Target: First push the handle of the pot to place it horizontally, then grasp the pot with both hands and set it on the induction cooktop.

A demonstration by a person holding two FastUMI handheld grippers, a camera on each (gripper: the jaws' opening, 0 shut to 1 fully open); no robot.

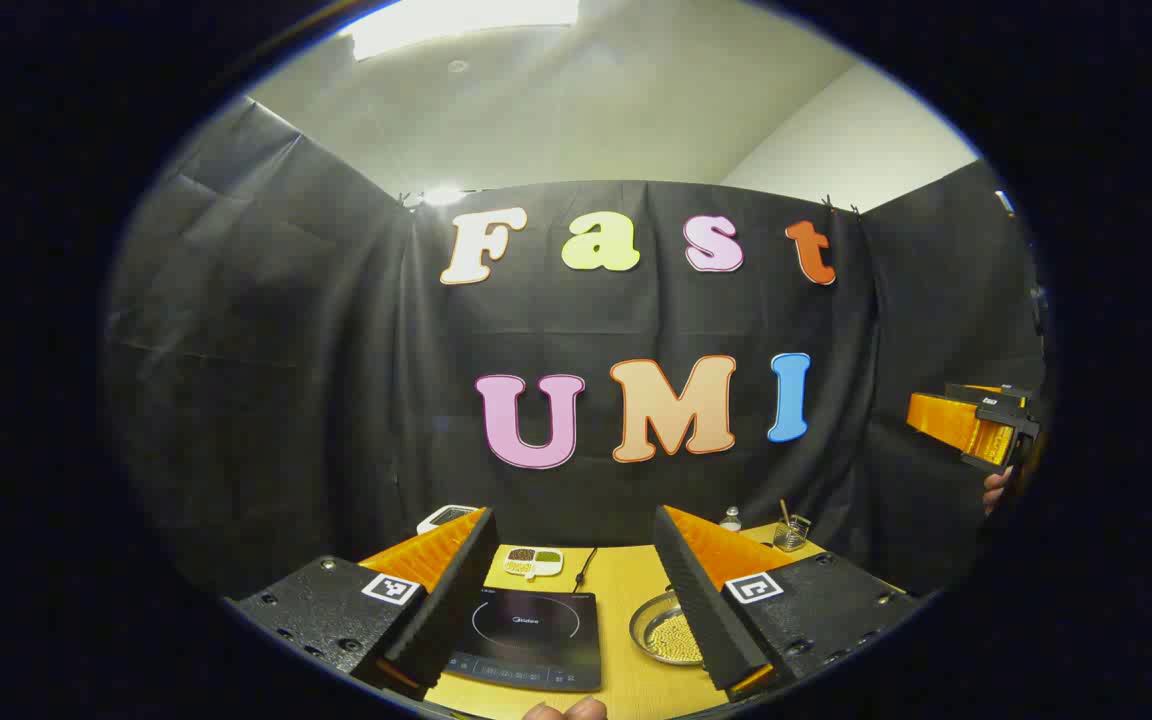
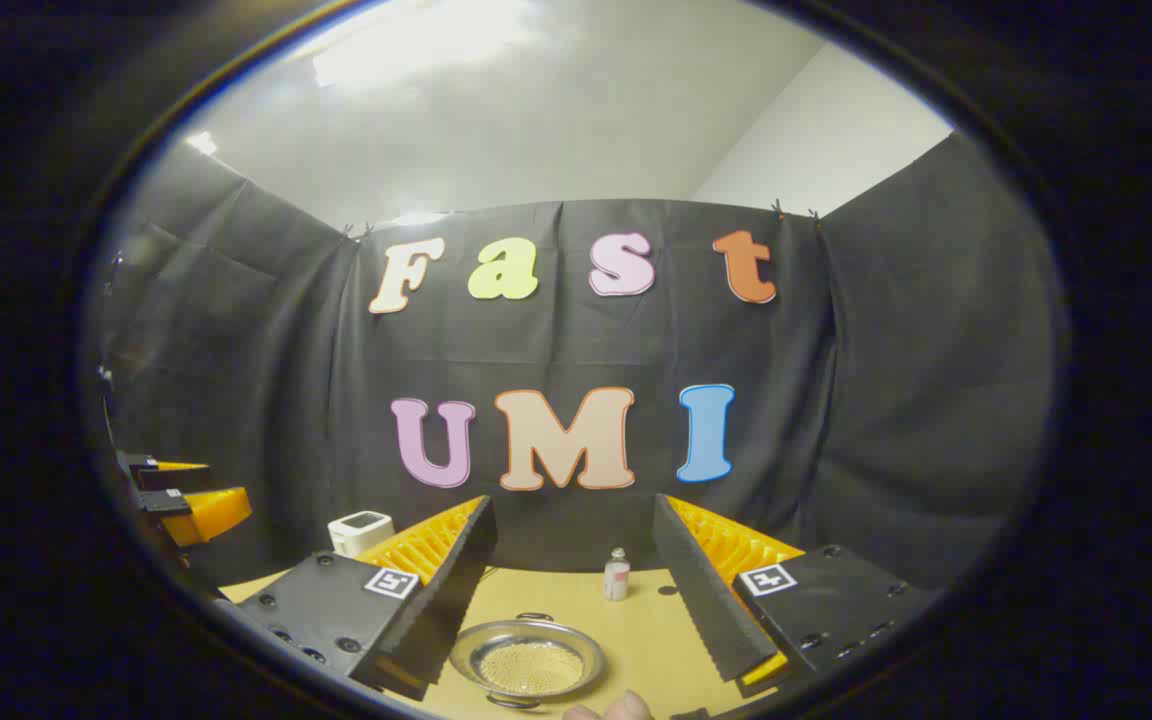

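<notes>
Over the near edge of the desk (image 1: 626,590) in the left gripper view, the left gripper (image 1: 576,590) hangs high with its jaws spread wide and nothing between them, probably just staged before any contact. Between its fingers sits the black induction cooktop (image 1: 531,635) toward the desk's left side, with the steel pot (image 1: 668,632) just to its right, partly behind the right finger; looks like there's something pale and grainy inside. A small divided dish (image 1: 533,562) sits near the back edge, a glass jar with a stick (image 1: 789,535) at the back right corner, a white device (image 1: 448,517) at the back left. The cooktop has a logo, too small to read. The other gripper (image 1: 976,425) floats off at the right. In the right gripper view, the right gripper (image 2: 576,600) is also released and empty, and the pot (image 2: 526,662) lies right between its fingers, a loop handle on the far rim and another on the near rim. A little bottle (image 2: 616,575) stands behind it; label unreadable.
</notes>
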